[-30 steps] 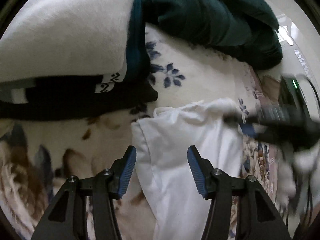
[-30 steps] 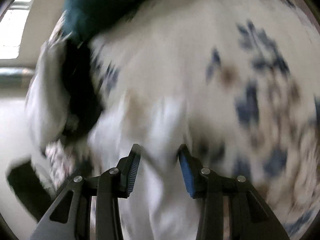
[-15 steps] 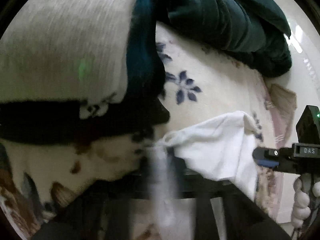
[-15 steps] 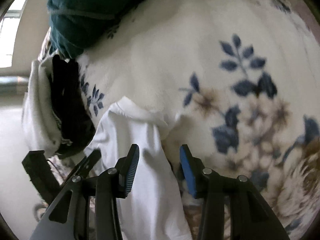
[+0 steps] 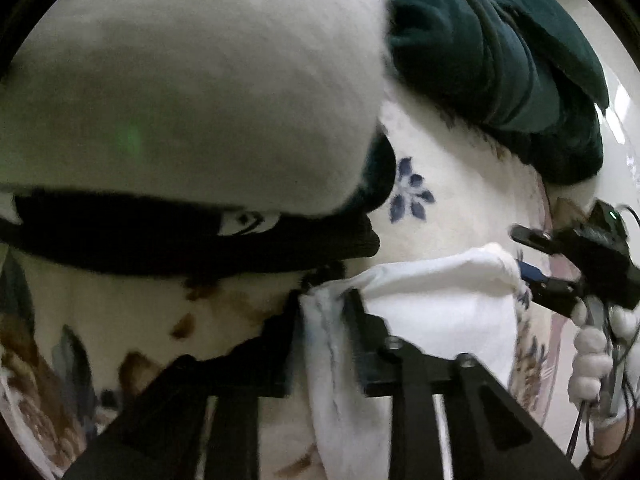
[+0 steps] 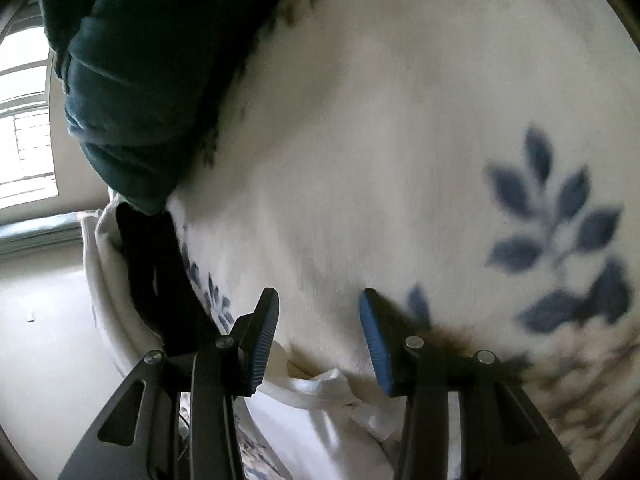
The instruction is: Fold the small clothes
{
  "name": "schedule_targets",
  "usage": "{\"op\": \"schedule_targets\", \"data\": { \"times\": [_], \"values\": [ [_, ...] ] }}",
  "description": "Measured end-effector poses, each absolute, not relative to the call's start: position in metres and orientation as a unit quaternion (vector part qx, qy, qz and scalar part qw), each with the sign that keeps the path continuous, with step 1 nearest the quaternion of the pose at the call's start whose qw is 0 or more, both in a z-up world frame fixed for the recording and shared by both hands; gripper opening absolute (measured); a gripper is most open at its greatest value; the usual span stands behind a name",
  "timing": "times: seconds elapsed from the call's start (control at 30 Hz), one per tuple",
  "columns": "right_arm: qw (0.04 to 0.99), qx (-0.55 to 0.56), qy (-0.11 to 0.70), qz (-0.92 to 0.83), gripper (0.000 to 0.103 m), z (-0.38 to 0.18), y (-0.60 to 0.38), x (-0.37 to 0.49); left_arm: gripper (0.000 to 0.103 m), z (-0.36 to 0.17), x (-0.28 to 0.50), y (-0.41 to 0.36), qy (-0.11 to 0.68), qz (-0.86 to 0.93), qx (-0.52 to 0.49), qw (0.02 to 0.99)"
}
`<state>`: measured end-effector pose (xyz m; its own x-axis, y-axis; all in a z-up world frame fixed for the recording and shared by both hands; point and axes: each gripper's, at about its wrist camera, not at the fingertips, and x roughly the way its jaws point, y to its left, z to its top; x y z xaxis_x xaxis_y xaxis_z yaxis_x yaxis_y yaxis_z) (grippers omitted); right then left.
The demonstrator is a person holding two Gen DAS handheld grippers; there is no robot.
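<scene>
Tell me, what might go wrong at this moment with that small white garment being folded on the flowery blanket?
The left gripper pinches only a bunched corner of the small white cotton garment, so it could slip out.

The right gripper is open with the cloth just below its jaws; it may close on the cream floral fleece blanket instead.

The folded stack of grey and black clothes lies close by and could get bumped.

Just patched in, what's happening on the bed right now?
A person is folding a small white garment on a floral blanket. The left gripper has its jaws shut on one bunched corner of it. The right gripper has its jaws open above the other end, gripping nothing. A stack of folded clothes and a dark green blanket sit beyond.
</scene>
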<state>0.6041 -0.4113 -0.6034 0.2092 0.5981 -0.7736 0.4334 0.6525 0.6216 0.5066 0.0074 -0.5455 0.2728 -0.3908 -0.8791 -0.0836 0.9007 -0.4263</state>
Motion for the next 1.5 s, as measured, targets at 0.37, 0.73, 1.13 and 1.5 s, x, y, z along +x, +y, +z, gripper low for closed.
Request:
{"op": "schedule_targets", "data": {
  "times": [0.37, 0.73, 1.13, 1.5],
  "values": [
    [0.622, 0.357, 0.678, 0.158, 0.064, -0.604, -0.391, 0.553, 0.06, -0.565, 0.505, -0.007, 0.605, -0.107, -0.245, 0.75],
    [0.606, 0.382, 0.671, 0.192, 0.039, -0.632, -0.356, 0.593, 0.063, -0.558, 0.502, -0.014, 0.584, -0.106, -0.246, 0.767],
    [0.674, 0.316, 0.633, 0.21, 0.013, -0.584, -0.348, 0.589, 0.009, -0.527, 0.495, -0.018, 0.538, -0.138, -0.202, 0.807],
    [0.732, 0.25, 0.57, 0.275, 0.013, -0.507, -0.324, 0.544, 0.009, -0.472, 0.455, -0.01, 0.488, -0.153, -0.208, 0.834]
  ]
}}
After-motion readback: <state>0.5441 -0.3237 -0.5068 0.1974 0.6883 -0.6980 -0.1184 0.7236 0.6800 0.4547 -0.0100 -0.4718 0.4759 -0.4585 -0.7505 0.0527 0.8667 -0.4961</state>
